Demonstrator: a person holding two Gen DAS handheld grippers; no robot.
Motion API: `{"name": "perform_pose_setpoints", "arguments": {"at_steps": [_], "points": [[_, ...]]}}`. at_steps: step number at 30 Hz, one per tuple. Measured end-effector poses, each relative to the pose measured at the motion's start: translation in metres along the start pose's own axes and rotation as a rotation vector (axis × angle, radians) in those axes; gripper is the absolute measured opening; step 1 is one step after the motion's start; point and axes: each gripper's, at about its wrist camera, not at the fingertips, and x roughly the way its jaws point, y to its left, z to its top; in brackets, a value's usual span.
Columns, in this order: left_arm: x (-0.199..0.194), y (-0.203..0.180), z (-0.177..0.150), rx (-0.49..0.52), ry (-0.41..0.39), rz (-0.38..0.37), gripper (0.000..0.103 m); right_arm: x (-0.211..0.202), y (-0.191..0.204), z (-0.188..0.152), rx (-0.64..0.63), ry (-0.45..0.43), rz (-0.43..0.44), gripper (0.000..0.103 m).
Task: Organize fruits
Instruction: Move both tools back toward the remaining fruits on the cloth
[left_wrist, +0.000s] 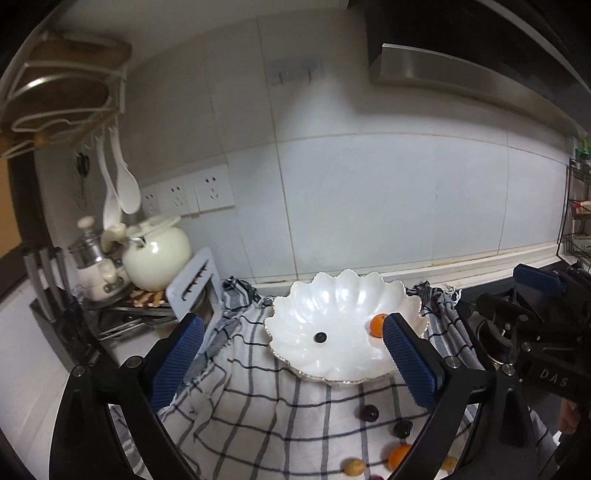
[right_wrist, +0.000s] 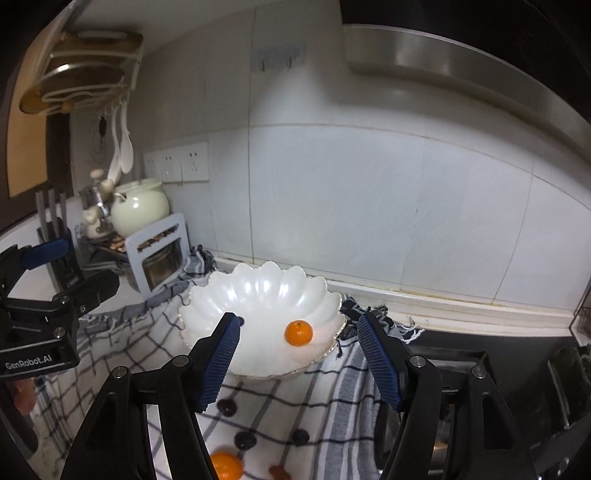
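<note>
My left gripper (left_wrist: 295, 354) stands wide with nothing between its blue pads, and my right gripper (right_wrist: 299, 354) is parted to a middling width, also empty. Both hang above the checked cloth (left_wrist: 258, 413) that covers the desk, pointing down toward the back wall. The white scalloped bowl (right_wrist: 266, 291) sits on the cloth near the desk's back edge, just in front of the tiled wall. One small orange (right_wrist: 298, 333) lies inside the bowl toward its right side, and a small dark fruit (left_wrist: 320, 336) rests near the bowl's middle. The other fruits lie on the cloth between the bowl and the desk's near edge: a second orange (right_wrist: 226, 466) close to the near edge, several dark round fruits (right_wrist: 245, 440) scattered just beyond it, and a tan fruit (left_wrist: 354, 468) beside the orange, which I see from the left wrist. A reddish-brown piece (right_wrist: 277, 472) also lies near the front edge; I cannot tell what it is. At the desk's left end stand a cream pot (left_wrist: 157, 258), a pale blue-grey rack (left_wrist: 195, 284) and some metal ware, with white spoons (left_wrist: 125, 184) hanging on the wall above them. To the right of the cloth is the dark stove top (right_wrist: 480, 365), beneath the range hood (right_wrist: 443, 62).
</note>
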Motion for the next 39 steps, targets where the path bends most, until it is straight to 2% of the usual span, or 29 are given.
{"name": "perform_pose_setpoints", "arguments": {"at_steps": [8, 21, 29, 35, 39], "points": [[-0.041, -0.008, -0.024, -0.004, -0.005, 0.009, 0.099, -0.038, 0.003, -0.024, -0.007, -0.03, 0.006, 0.068], [-0.072, -0.021, -0.065, 0.004, 0.03, 0.013, 0.095, -0.074, 0.011, -0.064, -0.053, -0.018, 0.042, 0.067], [-0.073, -0.027, -0.093, -0.013, 0.096, -0.017, 0.086, -0.077, 0.018, -0.088, -0.056, 0.027, 0.091, 0.066], [-0.068, -0.033, -0.108, -0.008, 0.118, -0.035, 0.079, -0.068, 0.019, -0.106, -0.036, 0.091, 0.121, 0.058], [-0.061, -0.037, -0.117, 0.001, 0.131, -0.066, 0.071, -0.059, 0.02, -0.116, -0.034, 0.131, 0.118, 0.055]]}}
